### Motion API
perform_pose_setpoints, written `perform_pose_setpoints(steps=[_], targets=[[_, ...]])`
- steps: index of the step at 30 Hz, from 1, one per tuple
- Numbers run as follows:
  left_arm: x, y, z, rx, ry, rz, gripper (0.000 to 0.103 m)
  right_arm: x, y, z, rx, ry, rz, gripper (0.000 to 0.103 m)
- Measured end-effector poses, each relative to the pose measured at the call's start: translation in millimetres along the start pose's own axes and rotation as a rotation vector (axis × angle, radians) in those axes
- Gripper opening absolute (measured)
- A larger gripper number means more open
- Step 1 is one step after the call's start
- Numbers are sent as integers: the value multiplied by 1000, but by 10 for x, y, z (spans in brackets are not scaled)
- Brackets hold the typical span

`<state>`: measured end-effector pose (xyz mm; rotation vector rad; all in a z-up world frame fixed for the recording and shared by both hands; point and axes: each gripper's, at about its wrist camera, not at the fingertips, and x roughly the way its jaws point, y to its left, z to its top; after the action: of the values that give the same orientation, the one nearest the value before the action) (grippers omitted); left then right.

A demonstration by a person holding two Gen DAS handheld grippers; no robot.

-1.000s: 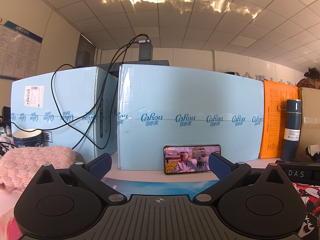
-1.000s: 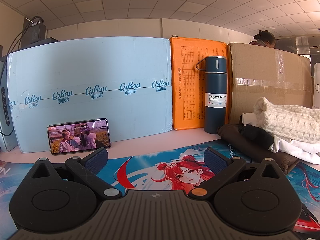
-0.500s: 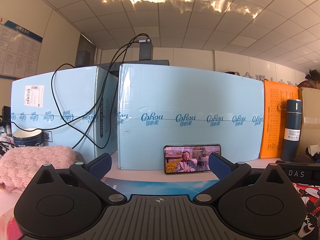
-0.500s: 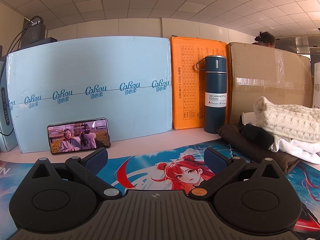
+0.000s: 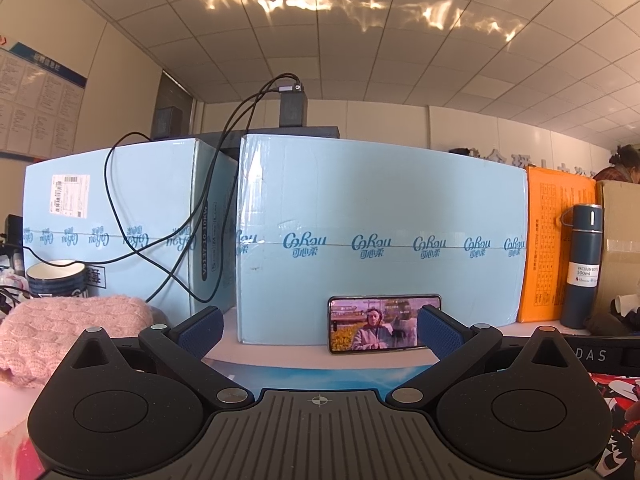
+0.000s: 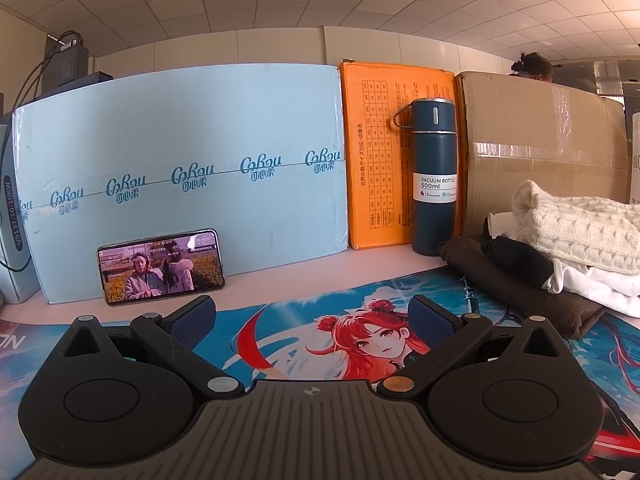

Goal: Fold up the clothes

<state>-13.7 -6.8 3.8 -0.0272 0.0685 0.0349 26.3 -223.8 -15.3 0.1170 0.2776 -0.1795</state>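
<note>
Clothes wait at both ends of the desk: a pink knit (image 5: 68,332) off to the left, and a heap of cream sweater (image 6: 580,232), white and brown garments to the right, seemingly leaving the printed mat (image 6: 320,320) free as folding space. Left gripper (image 5: 320,330) and right gripper (image 6: 312,318) hang low over it, jaws wide apart and empty, presumably poised to fetch a garment.

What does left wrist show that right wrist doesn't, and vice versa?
Left wrist only: pink knit, striped mug, second blue box with cables.
Right wrist only: clothes pile with the cream sweater on top, and the anime mat.
Both: phone, vacuum bottle, orange box, large blue box. Left gripper and right gripper are open and empty.
</note>
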Motion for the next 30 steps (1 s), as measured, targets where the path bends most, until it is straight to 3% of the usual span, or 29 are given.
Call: perform_pose_setpoints(steps=[7,15,24,30], targets=[[-24,12,20,-13,-14,-23,103,-71,-32,-8,31,-29,41,103],[-3,81,31,-50,-10,-31,103,-57,-136,7,120,-27,165,103],[-24,514,235,-145,-33,108,103,-141,-77,13,144,-16,305,103],[-159,943,403,-30,-25,227,103,-231,247,83,98,78,421,103]])
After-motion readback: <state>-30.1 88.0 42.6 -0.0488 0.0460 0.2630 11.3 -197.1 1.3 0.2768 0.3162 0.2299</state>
